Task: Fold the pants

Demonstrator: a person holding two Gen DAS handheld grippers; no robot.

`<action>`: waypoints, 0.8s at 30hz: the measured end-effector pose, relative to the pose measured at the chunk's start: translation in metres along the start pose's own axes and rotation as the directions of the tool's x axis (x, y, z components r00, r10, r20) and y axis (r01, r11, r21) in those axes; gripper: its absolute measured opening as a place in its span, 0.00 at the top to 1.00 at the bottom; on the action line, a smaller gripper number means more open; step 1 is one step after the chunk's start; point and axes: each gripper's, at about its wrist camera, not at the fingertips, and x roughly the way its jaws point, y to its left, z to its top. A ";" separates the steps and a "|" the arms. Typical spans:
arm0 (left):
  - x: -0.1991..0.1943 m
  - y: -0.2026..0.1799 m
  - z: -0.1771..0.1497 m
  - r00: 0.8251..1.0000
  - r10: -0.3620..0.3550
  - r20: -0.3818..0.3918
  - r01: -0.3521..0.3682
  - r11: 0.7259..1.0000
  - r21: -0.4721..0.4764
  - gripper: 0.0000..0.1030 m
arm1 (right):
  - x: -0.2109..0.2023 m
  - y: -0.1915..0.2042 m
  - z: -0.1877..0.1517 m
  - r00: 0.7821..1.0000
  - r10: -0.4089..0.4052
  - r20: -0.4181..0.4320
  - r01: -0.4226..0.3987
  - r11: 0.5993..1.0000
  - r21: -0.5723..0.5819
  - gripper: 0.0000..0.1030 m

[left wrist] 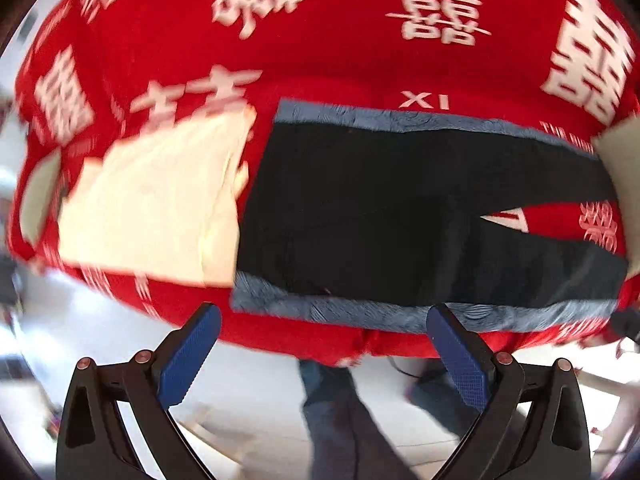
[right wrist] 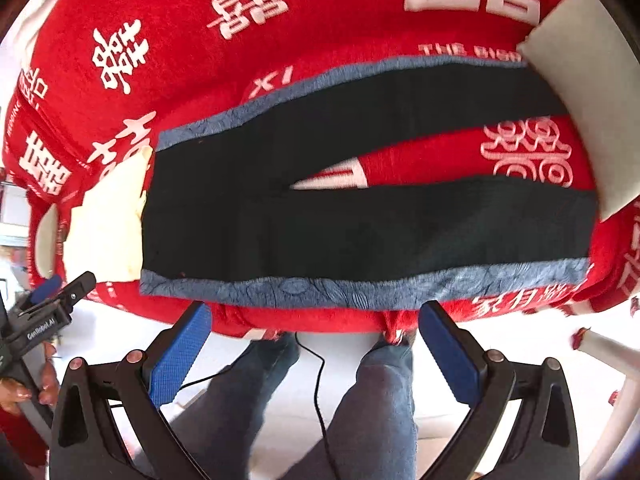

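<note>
The pants (left wrist: 400, 208) (right wrist: 360, 216) lie flat on a red cloth (left wrist: 340, 20) (right wrist: 320, 8) with white characters that covers the table, close to the near edge. They are dark, with a blue-grey patterned stripe (left wrist: 360, 314) (right wrist: 320, 290) along each outer side; the waist points to the left side, and the two legs spread open toward the right, with a wedge of red cloth between them. A folded cream garment (left wrist: 152, 208) (right wrist: 108, 224) lies just beside the waist. The left gripper (left wrist: 324, 352) hangs before the near edge, its fingers spread wide and holding nothing. The right gripper (right wrist: 314, 350) is the same (also wide apart, empty), above the person's legs (right wrist: 304, 400). A pale board (right wrist: 580, 92) touches the leg ends.
</note>
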 end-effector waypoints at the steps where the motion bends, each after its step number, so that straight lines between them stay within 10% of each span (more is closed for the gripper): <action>1: 0.002 0.002 -0.005 1.000 -0.015 -0.015 0.015 0.999 -0.037 0.00 | 0.005 -0.006 -0.002 1.000 0.029 -0.012 -0.029 1.000 0.005 0.00; 16: 0.131 0.043 -0.052 0.951 -0.297 -0.085 0.276 0.940 -0.203 0.00 | 0.149 0.016 -0.059 0.919 0.392 -0.046 -0.372 0.899 0.230 0.05; 19: 0.169 0.050 -0.059 0.921 -0.381 -0.076 0.354 0.904 -0.239 0.00 | 0.185 0.018 -0.062 0.911 0.412 0.000 -0.401 0.888 0.225 0.27; 24: 0.211 0.062 -0.068 0.864 -0.502 -0.039 0.467 0.829 -0.308 0.03 | 0.225 0.006 -0.072 0.893 0.447 0.045 -0.443 0.859 0.259 0.30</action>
